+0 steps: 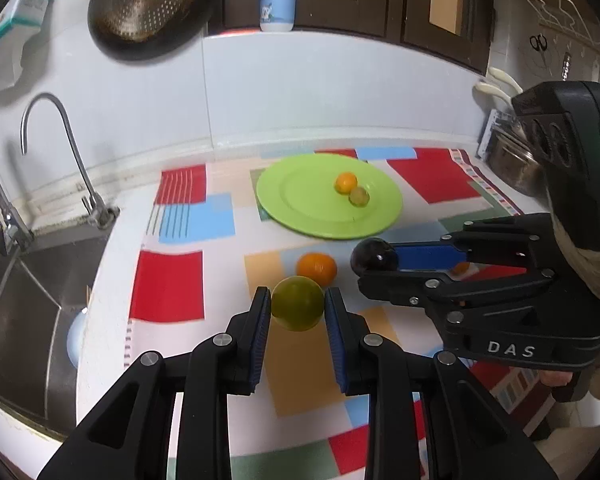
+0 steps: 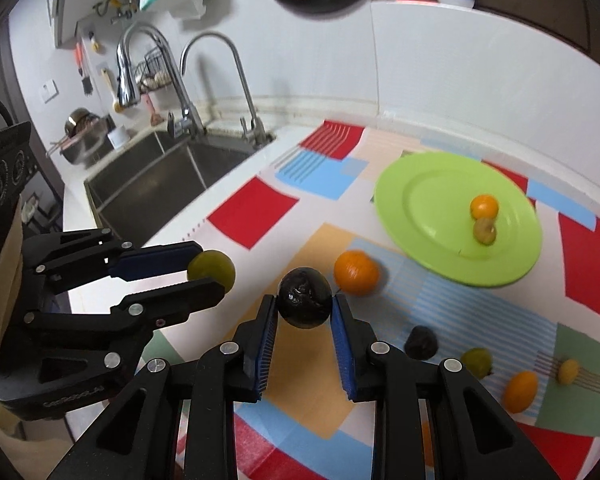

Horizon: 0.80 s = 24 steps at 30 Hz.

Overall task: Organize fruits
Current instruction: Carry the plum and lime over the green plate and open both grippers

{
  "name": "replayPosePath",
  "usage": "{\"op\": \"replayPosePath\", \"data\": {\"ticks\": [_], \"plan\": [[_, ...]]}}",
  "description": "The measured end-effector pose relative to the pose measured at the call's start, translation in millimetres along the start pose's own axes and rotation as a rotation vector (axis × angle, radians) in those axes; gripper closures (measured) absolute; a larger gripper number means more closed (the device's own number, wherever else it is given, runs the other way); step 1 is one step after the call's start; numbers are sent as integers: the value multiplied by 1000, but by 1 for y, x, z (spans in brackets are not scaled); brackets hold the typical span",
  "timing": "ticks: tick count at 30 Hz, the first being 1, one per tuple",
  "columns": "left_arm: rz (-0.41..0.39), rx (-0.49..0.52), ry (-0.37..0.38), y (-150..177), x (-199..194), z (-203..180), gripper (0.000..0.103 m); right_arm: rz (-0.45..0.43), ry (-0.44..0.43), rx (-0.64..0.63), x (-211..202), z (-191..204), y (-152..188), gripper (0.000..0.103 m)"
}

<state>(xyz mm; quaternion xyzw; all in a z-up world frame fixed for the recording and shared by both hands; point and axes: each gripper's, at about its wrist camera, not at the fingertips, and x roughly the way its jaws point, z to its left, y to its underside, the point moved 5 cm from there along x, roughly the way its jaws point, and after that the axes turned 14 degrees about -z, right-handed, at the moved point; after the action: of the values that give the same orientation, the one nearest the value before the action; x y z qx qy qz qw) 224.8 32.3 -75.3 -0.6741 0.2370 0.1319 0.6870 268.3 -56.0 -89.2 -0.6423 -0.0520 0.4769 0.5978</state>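
Observation:
My left gripper point(image 1: 297, 303) is shut on a green round fruit point(image 1: 297, 303), held above the mat; the right wrist view shows the same gripper point(image 2: 210, 270) and fruit point(image 2: 214, 268) at the left. My right gripper point(image 2: 304, 306) is shut on a dark, almost black fruit point(image 2: 305, 303), also seen at the right of the left wrist view as right gripper point(image 1: 374, 264) and dark fruit point(image 1: 374, 259). A lime-green plate point(image 1: 300, 192) point(image 2: 428, 200) farther back carries a small orange fruit point(image 2: 484, 207) and a small greenish one point(image 2: 485, 231). An orange point(image 2: 356, 273) point(image 1: 317, 268) lies on the mat between grippers and plate.
On the patchwork mat point(image 2: 260, 208) at the lower right lie another dark fruit point(image 2: 421, 343), a green one point(image 2: 476, 362), an orange one point(image 2: 521, 392) and a yellow one point(image 2: 569, 372). A steel sink point(image 2: 160, 176) with taps point(image 2: 220, 80) is at the left. A metal pot point(image 1: 520, 172) stands at the far right.

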Motion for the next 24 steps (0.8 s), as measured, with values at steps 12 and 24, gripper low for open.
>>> {"op": "replayPosePath", "data": {"ticks": [12, 24], "plan": [[-63, 52, 14, -50, 31, -6, 75, -82, 81, 40, -8, -39, -39, 74], [-49, 84, 111, -91, 85, -8, 75, -114, 196, 114, 6, -87, -80, 74]]}}
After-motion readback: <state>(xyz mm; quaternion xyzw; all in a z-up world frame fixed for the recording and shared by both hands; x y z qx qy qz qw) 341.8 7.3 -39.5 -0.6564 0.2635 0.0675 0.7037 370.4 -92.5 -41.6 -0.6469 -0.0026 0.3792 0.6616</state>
